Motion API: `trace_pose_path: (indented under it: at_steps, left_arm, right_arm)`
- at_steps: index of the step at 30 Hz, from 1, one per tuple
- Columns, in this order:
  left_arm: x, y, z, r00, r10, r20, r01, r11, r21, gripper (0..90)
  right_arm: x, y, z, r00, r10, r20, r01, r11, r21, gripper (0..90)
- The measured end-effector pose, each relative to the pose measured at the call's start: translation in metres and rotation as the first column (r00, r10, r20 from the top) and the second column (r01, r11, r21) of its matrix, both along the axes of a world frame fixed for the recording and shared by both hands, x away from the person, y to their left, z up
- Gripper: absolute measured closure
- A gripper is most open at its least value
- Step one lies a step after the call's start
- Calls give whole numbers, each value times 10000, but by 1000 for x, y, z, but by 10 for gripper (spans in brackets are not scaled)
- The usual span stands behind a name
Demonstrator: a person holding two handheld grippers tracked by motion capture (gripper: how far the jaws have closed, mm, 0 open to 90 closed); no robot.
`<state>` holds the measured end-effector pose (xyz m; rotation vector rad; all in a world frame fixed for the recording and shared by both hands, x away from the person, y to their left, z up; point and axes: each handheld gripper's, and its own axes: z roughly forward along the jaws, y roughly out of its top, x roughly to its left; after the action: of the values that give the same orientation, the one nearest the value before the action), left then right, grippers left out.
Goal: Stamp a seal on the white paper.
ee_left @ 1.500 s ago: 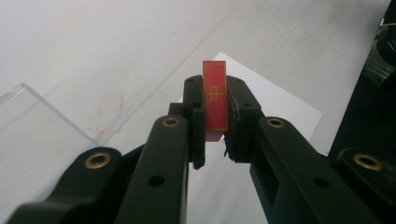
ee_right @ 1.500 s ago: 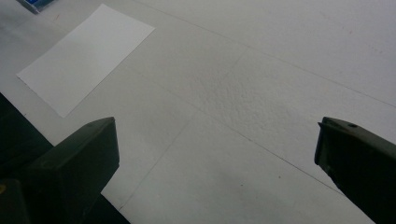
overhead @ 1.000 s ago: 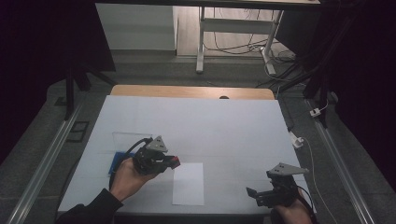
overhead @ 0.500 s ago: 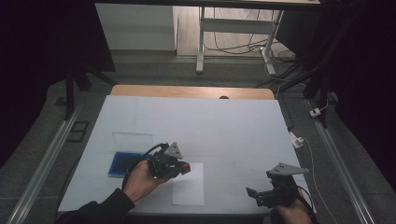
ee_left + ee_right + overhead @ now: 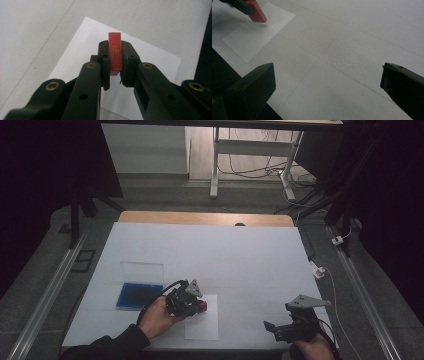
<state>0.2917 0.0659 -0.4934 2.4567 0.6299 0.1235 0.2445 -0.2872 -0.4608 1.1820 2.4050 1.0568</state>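
My left gripper (image 5: 199, 306) is shut on a small red block (image 5: 115, 53) with thin gold lines on its face. It holds the block just above the upper part of a white paper sheet (image 5: 202, 326) near the table's front edge. In the right gripper view the red block (image 5: 257, 13) hangs low over the same sheet (image 5: 254, 35), with the left gripper (image 5: 239, 5) at the top left corner. My right gripper (image 5: 272, 330) rests by the front right edge, jaws wide open (image 5: 328, 82) with bare table between them.
A blue tray (image 5: 135, 295) with a clear lid (image 5: 142, 271) lies left of the paper sheet. A white cover (image 5: 210, 255) spreads over the table, with a wooden strip (image 5: 205, 218) along the far edge. Metal rails run down both sides.
My left gripper has carried the red block rightward from beside the blue tray to over the paper sheet, and lower. The right gripper has stayed where it was.
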Motion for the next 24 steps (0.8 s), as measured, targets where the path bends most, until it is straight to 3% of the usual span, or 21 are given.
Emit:
trace_pose_path:
  at_steps: [10,13,17,24]
  left_arm:
    - [0,-2,-7,9999,-91,-55,91,9999,129,798]
    - [-2,-2,-8,9997,-189,130,186,9997,181,799]
    - [-4,-1,-10,9992,-243,306,242,9997,63,802]
    - [-3,4,-14,9997,-113,203,120,9992,-368,804]
  right_arm:
    - [0,0,0,10000,26,1,-26,10000,-29,0]
    - [0,0,0,10000,28,-2,-28,10000,-29,0]
    - [0,1,0,10000,43,1,-43,10000,-28,0]
    - [0,1,0,10000,53,14,-53,10000,-39,0]
